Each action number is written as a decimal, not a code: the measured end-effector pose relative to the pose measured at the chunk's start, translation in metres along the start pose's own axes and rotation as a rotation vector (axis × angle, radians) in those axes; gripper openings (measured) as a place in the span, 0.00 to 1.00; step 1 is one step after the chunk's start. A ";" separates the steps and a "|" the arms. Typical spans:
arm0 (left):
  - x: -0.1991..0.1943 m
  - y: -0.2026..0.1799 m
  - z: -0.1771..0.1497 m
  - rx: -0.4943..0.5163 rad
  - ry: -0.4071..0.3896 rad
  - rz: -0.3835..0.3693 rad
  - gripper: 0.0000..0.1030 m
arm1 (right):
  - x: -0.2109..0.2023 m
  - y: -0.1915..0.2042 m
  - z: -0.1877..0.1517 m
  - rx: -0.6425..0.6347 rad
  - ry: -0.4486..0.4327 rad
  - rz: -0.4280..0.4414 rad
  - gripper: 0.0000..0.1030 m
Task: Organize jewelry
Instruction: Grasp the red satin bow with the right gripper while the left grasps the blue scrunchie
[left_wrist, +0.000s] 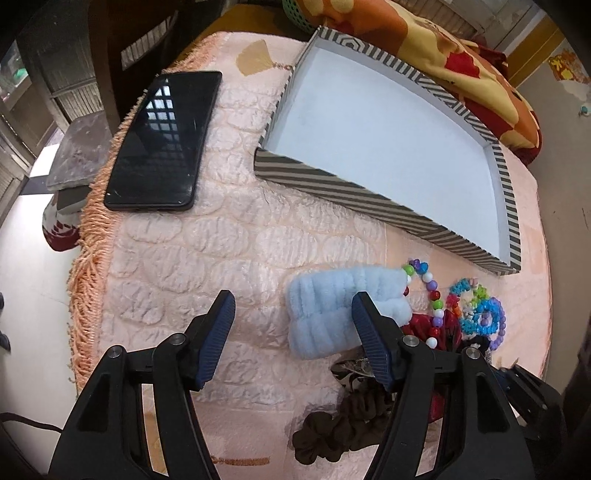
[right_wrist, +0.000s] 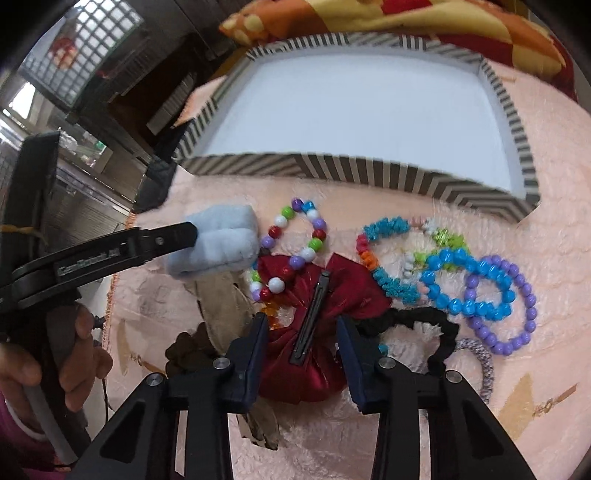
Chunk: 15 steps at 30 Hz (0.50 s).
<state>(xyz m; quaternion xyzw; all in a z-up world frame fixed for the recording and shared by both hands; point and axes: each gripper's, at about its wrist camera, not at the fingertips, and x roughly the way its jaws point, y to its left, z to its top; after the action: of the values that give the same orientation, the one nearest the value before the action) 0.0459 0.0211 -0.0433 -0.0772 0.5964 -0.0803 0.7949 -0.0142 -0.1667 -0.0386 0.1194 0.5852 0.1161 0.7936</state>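
Note:
A striped box (left_wrist: 332, 181) with a white, empty inside stands at the far side of the pink cloth; it also shows in the right wrist view (right_wrist: 306, 168). My left gripper (left_wrist: 293, 310) is open, its right finger resting by a fluffy light-blue headband (left_wrist: 325, 306), also seen from the right (right_wrist: 221, 240). My right gripper (right_wrist: 301, 334) is open, its fingers either side of a dark red bow clip (right_wrist: 332, 295). Beaded bracelets lie around: multicolour (right_wrist: 295, 243), turquoise (right_wrist: 384, 254), blue (right_wrist: 461, 284), purple (right_wrist: 517, 306).
A black phone (left_wrist: 162, 140) lies left of the box. A brown scrunchie (left_wrist: 340, 424), a black scrunchie (right_wrist: 432, 325) and a grey hair tie (right_wrist: 484, 365) lie near the bow. A patterned blanket (left_wrist: 443, 48) sits behind the box. The cloth's fringed edge (left_wrist: 88, 258) is at left.

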 end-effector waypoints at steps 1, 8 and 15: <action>0.001 0.000 0.000 0.001 0.003 -0.003 0.64 | 0.002 -0.001 0.001 0.004 0.007 0.001 0.36; 0.008 0.000 0.003 -0.002 0.025 -0.045 0.65 | 0.013 -0.004 0.007 0.037 0.023 -0.003 0.21; 0.001 -0.003 -0.002 0.024 0.035 -0.108 0.65 | 0.012 -0.013 -0.002 0.060 0.016 0.016 0.18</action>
<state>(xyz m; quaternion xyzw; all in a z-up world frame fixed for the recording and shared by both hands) 0.0439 0.0183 -0.0440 -0.0980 0.6043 -0.1315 0.7797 -0.0124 -0.1748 -0.0540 0.1469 0.5938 0.1055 0.7840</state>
